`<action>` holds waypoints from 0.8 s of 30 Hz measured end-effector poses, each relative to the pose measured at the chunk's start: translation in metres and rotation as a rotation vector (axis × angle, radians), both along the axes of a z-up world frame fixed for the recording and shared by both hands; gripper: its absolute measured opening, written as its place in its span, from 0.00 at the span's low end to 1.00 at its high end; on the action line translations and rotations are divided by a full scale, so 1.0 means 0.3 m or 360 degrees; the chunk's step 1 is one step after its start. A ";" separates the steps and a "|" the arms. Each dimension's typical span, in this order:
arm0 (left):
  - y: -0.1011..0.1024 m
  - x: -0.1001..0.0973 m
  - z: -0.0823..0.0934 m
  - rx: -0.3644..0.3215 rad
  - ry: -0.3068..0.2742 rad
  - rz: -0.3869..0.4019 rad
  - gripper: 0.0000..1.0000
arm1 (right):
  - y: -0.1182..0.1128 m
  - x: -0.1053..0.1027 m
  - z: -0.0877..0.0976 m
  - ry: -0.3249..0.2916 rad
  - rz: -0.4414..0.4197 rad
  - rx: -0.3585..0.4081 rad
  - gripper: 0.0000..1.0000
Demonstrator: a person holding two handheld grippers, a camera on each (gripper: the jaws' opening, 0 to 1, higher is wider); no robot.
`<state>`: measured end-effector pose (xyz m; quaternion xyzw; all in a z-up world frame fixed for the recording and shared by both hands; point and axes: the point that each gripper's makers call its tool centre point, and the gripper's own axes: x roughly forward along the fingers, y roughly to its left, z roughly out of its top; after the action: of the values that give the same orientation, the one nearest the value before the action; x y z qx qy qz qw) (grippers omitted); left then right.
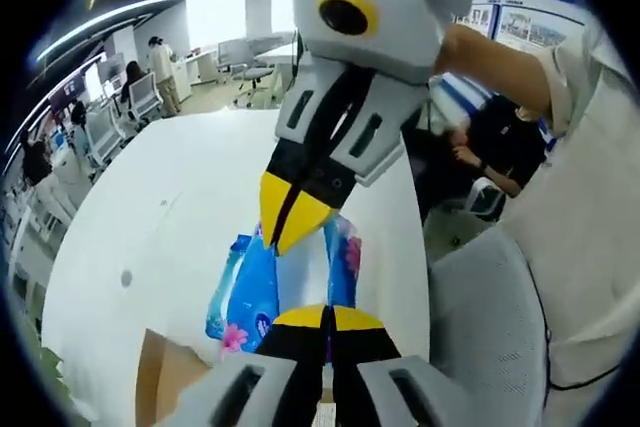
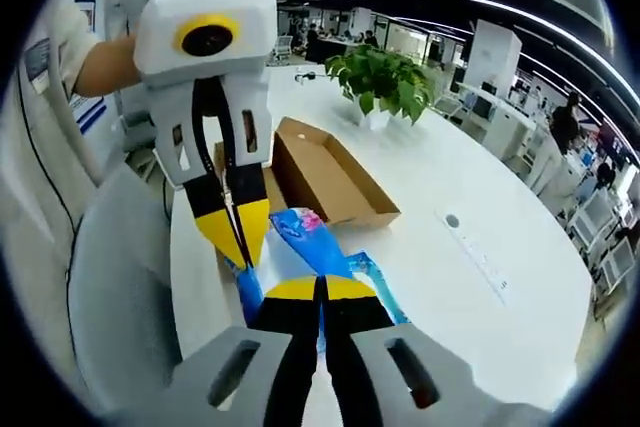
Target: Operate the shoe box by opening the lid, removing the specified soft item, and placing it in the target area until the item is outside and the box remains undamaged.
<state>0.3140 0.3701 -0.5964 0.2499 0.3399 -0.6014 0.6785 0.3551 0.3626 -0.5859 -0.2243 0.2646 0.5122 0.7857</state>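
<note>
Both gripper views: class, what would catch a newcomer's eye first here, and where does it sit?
First, the blue tissue pack on the white table, pinched from opposite ends by two yellow-tipped grippers: the right gripper from below in its own view, the left gripper from above. Behind the pack lies the open cardboard shoe box, and past it stands a leafy green plant.

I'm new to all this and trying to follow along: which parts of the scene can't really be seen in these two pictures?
- Tissue pack, left gripper view: its near end is hidden behind the left gripper.
- Tissue pack, right gripper view: the middle is covered by the right gripper.
- Shoe box, right gripper view: its left part is hidden behind the left gripper; the inside is not visible.
- Print on the pack: too small to read.
</note>
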 end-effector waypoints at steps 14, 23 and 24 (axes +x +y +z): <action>-0.178 0.034 -0.012 -0.0005 0.0001 -0.0091 0.00 | -0.175 0.039 -0.016 -0.0011 -0.0018 -0.0005 0.00; -0.277 0.067 -0.027 -0.0019 0.0012 -0.0133 0.00 | -0.284 0.067 -0.026 -0.0008 -0.0035 -0.0026 0.00; -0.291 0.073 -0.029 -0.0021 0.0012 -0.0138 0.00 | -0.291 0.071 -0.028 -0.0006 -0.0041 -0.0026 0.00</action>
<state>0.3358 0.2827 -0.6052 0.2578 0.3275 -0.6332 0.6522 0.3765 0.2752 -0.5941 -0.2281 0.2702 0.4994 0.7909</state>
